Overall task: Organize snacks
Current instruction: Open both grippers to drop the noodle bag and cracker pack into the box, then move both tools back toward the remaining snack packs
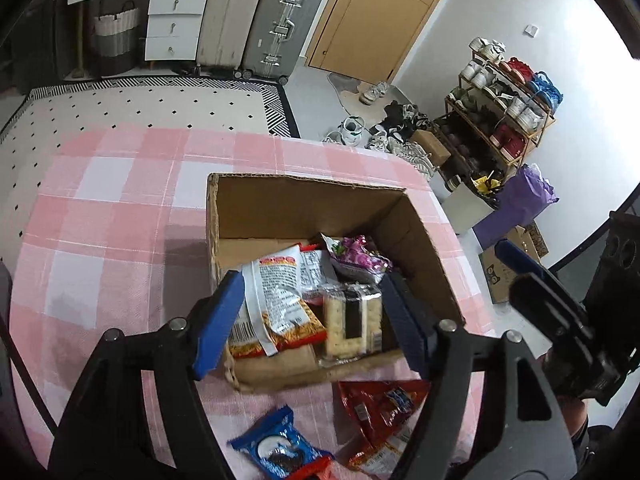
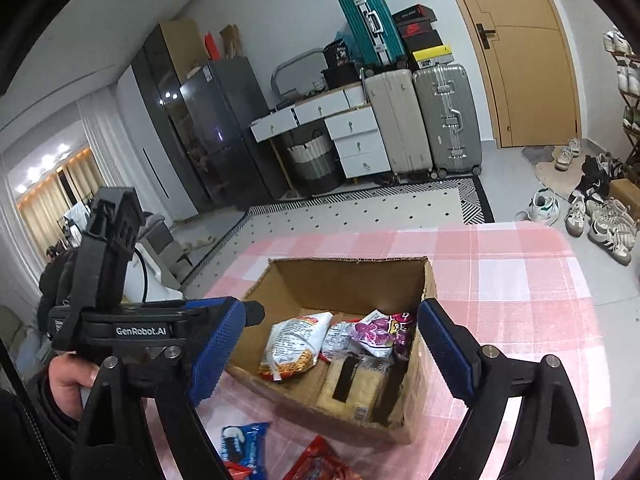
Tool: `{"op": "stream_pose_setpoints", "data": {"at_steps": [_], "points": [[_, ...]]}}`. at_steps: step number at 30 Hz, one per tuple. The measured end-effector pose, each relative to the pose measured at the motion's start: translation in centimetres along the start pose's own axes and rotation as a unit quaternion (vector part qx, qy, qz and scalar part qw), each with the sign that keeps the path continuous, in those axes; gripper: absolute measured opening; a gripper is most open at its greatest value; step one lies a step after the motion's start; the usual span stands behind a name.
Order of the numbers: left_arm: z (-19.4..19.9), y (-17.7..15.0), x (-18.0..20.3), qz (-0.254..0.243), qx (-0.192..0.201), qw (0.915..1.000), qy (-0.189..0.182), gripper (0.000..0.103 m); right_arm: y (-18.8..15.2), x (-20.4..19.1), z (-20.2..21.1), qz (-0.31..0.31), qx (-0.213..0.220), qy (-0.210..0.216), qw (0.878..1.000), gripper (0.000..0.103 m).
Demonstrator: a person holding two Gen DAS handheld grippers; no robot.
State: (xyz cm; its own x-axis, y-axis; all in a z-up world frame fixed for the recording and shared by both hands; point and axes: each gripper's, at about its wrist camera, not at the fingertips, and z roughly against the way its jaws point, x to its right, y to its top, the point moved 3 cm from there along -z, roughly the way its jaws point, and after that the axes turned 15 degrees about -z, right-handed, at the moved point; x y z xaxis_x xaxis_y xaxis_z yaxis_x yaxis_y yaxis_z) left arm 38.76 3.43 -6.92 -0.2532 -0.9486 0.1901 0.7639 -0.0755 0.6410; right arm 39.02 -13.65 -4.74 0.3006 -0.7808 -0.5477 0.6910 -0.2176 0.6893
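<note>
Both tongs wide open and empty: left tongs [image 1: 312,320], right tongs [image 2: 332,344] above the cardboard box [image 1: 312,200]. Outside it on the surface [image 1: 120,200]: blue cookie packet [image 1: 280,448], red bag [image 1: 380,404]. Light, crinkly, slippery, probably crushable; best pinched by a sealed edge.

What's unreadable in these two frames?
- Red packet: left wrist view, right finger and frame bottom cut it; brand unclear.
- Blue packet: right wrist view, cropped at the bottom edge.
- Box floor under the snacks: hidden in both views.
- Cracker pack label: too blurred.
</note>
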Motion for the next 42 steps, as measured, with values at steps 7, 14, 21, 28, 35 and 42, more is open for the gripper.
{"op": "stream_pose_setpoints", "data": {"at_steps": [7, 14, 21, 28, 35, 42], "points": [[3.6, -1.1, 2.5, -0.014, 0.007, 0.9998, 0.009, 0.069, -0.3, -1.4, 4.2, 0.01, 0.022, 0.003, 1.0, 0.092], [7.6, -2.5, 5.1, -0.034, 0.019, 0.9989, 0.025, 0.074, -1.6, -3.3, 8.9, 0.028, 0.045, 0.008, 0.999, 0.095], [11.4, -5.0, 7.2, -0.047, 0.033, 0.9977, 0.037, 0.08, -4.4, -5.0, 13.3, 0.042, 0.066, 0.018, 0.997, 0.096], [15.5, -7.8, 8.8, -0.056, 0.058, 0.9962, 0.033, 0.084, -7.1, -6.0, 17.5, 0.042, 0.087, 0.013, 0.995, 0.096], [18.8, -11.1, 10.2, -0.059, 0.075, 0.9949, 0.032, 0.084, -10.2, -6.4, 20.5, 0.042, 0.09, 0.006, 0.995, 0.097], [21.3, -14.4, 11.0, -0.059, 0.082, 0.9946, 0.024, 0.087, -13.4, -6.9, 22.7, 0.042, 0.087, -0.006, 0.995, 0.097]]}}
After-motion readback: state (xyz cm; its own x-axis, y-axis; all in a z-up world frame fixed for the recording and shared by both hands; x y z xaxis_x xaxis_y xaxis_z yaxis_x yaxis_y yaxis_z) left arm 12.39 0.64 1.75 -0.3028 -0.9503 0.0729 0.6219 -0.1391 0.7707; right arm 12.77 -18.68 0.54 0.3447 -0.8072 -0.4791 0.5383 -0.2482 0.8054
